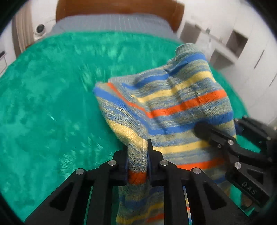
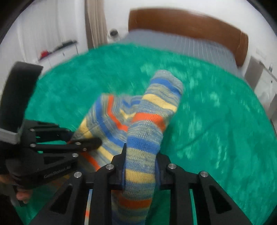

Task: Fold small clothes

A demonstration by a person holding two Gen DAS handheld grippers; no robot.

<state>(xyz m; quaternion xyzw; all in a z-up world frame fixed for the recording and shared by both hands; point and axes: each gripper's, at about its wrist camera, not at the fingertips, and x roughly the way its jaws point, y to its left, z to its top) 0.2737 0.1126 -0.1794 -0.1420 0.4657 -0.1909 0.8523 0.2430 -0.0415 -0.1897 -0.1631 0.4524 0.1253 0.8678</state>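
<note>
Both the left gripper (image 1: 137, 162) and right gripper (image 2: 141, 166) have jaws clamped on the striped knitted sock (image 1: 173, 107) above the green plush blanket (image 1: 52, 103), mid-fold; next, probably lay it flat.

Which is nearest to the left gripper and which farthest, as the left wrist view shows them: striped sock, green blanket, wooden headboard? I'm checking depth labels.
1. Striped sock: clamped in the left gripper.
2. Green blanket: under and beyond the sock, spreading left.
3. Wooden headboard: top of the view, past the blanket.
</note>
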